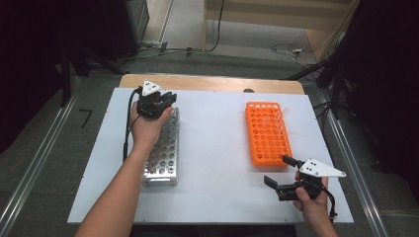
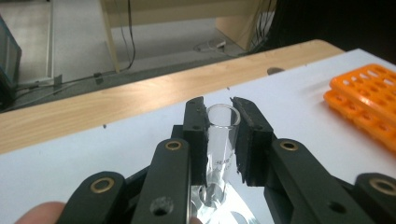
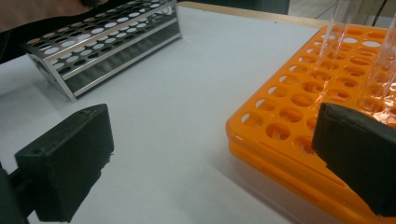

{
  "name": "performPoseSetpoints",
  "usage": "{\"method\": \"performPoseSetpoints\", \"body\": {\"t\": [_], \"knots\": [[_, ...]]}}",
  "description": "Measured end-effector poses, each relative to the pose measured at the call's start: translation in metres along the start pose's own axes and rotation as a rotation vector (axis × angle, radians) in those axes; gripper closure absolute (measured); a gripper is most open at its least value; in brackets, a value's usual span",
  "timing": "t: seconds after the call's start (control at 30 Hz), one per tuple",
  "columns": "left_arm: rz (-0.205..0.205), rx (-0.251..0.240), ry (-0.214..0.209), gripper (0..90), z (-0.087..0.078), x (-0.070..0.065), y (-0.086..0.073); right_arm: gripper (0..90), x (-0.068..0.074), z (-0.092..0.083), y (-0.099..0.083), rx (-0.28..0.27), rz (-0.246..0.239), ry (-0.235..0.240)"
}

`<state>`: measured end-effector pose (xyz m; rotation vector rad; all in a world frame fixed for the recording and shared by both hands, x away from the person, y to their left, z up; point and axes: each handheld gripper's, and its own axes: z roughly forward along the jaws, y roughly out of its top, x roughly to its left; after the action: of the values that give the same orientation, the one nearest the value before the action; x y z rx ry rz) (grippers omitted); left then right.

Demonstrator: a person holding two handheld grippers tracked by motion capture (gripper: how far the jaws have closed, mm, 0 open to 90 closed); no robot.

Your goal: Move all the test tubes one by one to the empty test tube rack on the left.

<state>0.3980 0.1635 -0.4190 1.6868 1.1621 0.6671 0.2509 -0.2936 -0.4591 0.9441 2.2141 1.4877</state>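
Transfer of glass test tubes from the orange rack (image 1: pixel 267 132) to the metal rack (image 1: pixel 163 150) looks to be the job, and I judge I am at the placing step. My left tongs (image 2: pixel 219 122) are clamped on a clear test tube (image 2: pixel 220 140), gripped just below its open rim, tube roughly upright. In the high view the left tongs (image 1: pixel 157 102) sit over the far end of the metal rack; below the tube in the left gripper view I see a shiny metal surface, though I cannot tell whether the tube's foot has entered a hole.

Next move, as I read it: line the tube's foot over one hole, lower straight, keep it vertical, release only once it is seated. Glass against a metal edge is the risk.

My right tongs (image 1: pixel 278 174) are wide open with nothing between them, resting near the close end of the orange rack, over the white desk (image 1: pixel 217 148).

Containers: the orange rack (image 3: pixel 299 116) holds a few clear tubes (image 3: pixel 337 28) standing at its far side, most holes vacant. The metal rack (image 3: pixel 105 39) shows only bare holes where I can see it; the hand covers its far end.
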Motion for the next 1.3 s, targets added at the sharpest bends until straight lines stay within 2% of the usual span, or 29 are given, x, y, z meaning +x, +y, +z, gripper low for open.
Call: {"method": "performPoseSetpoints", "body": {"t": [0.23, 0.5, 0.63, 0.77, 0.87, 0.93, 0.97, 1.0, 1.1, 1.3], "knots": [[-0.013, 0.038, -0.008, 76.4, 0.006, 0.001, -0.003, 0.0, 0.000, 0.000, 0.000, 0.001, -0.001, -0.001], [-0.005, 0.093, -0.016, 75.9, 0.010, 0.001, -0.007, 0.0, -0.001, 0.000, -0.001, 0.002, -0.001, 0.000], [-0.026, 0.093, -0.026, 72.5, 0.010, 0.002, -0.007, 0.0, -0.002, 0.001, -0.001, 0.002, 0.000, -0.001], [-0.049, 0.103, -0.011, 63.4, 0.006, 0.001, -0.005, 0.0, -0.002, 0.001, -0.001, 0.004, 0.002, -0.004], [-0.065, 0.091, -0.026, 54.7, 0.002, 0.001, -0.005, 0.0, -0.002, 0.001, -0.001, 0.003, 0.002, -0.004], [-0.070, 0.082, -0.035, 46.9, -0.002, 0.000, -0.006, 0.0, -0.002, 0.001, -0.001, 0.004, 0.003, -0.005], [-0.079, 0.076, -0.040, 36.8, -0.004, -0.001, -0.007, 0.0, -0.002, 0.002, -0.001, 0.002, 0.005, -0.005], [-0.084, 0.071, -0.041, 36.8, -0.006, -0.002, -0.008, 0.0, -0.002, 0.002, -0.001, 0.002, 0.005, -0.005], [-0.091, 0.054, -0.051, 27.4, -0.013, -0.006, -0.012, 0.0, -0.003, 0.002, -0.001, 0.002, 0.003, -0.008], [-0.088, 0.028, -0.102, 16.5, -0.031, -0.013, -0.016, 0.0, -0.006, 0.003, 0.000, 0.002, 0.016, -0.014]]}}
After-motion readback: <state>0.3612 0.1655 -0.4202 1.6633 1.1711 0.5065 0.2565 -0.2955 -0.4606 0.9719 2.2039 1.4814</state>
